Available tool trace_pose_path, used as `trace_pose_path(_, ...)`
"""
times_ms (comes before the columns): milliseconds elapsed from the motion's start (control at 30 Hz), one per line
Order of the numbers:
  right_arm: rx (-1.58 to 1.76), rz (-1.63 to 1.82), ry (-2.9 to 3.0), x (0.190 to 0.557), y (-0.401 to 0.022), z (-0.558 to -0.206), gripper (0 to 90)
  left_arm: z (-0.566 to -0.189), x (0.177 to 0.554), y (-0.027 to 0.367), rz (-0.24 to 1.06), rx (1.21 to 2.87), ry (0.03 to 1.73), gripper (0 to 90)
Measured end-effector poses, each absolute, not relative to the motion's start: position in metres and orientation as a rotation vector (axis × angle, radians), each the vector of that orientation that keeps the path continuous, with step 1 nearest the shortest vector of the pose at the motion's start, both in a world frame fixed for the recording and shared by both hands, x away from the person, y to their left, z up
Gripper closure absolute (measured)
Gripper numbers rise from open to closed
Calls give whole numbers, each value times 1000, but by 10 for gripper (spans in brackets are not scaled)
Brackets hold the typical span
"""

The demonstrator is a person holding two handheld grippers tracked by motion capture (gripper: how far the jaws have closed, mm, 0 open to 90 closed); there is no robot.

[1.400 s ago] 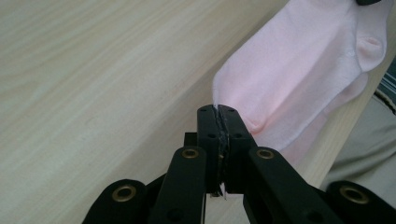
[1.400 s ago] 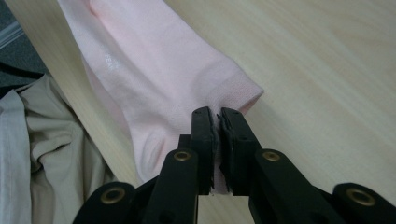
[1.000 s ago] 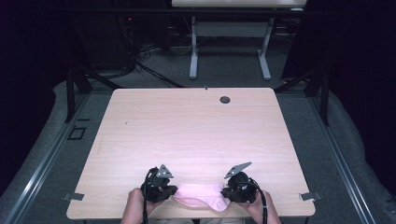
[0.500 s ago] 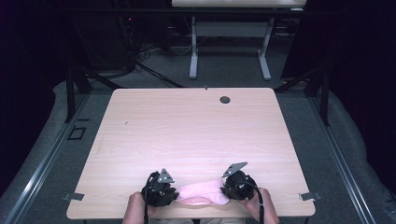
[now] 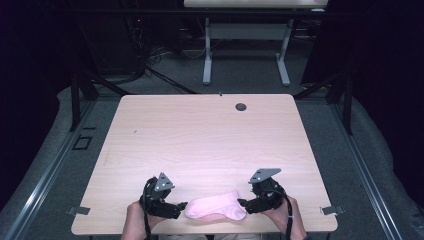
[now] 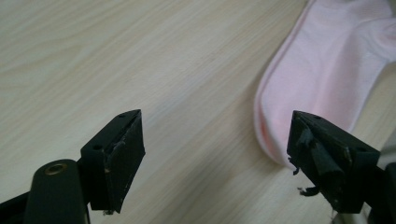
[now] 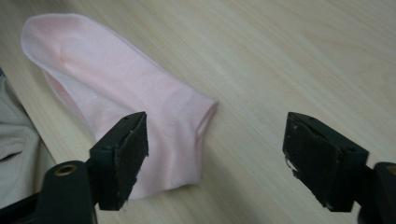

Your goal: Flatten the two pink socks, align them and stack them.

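From the high view, a pink sock (image 5: 216, 206) lies along the near edge of the bench (image 5: 210, 140), long axis left to right, between the left claw (image 5: 176, 209) and right claw (image 5: 246, 205), equally near both. A second ago the sock sat lower between tighter claws. In the left gripper view, jaws gape empty, sock (image 6: 322, 70) beside the right jaw. In the right gripper view, jaws gape empty; the sock's cuff (image 7: 187, 135) lies between them.

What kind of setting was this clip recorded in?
Most likely a lab or workshop recording station, not a home. A bare wooden table stands on grey carpet among black frame struts, with loose cables on the floor behind it and a white-legged bench beyond. One pink sock lies near the table's front edge.
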State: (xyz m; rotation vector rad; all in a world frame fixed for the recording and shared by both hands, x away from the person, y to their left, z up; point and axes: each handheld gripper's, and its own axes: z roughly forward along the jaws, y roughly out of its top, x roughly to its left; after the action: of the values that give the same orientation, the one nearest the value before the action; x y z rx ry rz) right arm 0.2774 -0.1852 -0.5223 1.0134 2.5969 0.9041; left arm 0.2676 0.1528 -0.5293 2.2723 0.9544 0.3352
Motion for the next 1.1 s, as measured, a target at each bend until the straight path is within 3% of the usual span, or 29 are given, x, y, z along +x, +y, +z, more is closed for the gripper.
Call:
trace_pose_path(300,1119,919,2455,276,-221,-512,62,-528,270,197,475,2217,1089,110)
trace_pose_path(700,1335,797,2297,291,-282,-550,28,-566,281,244,518,2127,1296,9)
trace_pose_path(933,1405,723,2281,300,-298,-577,0,-584,288,255,521,2064,1352,4)
trace_pose_path(1100,1404,862,2219,300,-309,-586,0,-591,289,258,543,2045,1344,3)
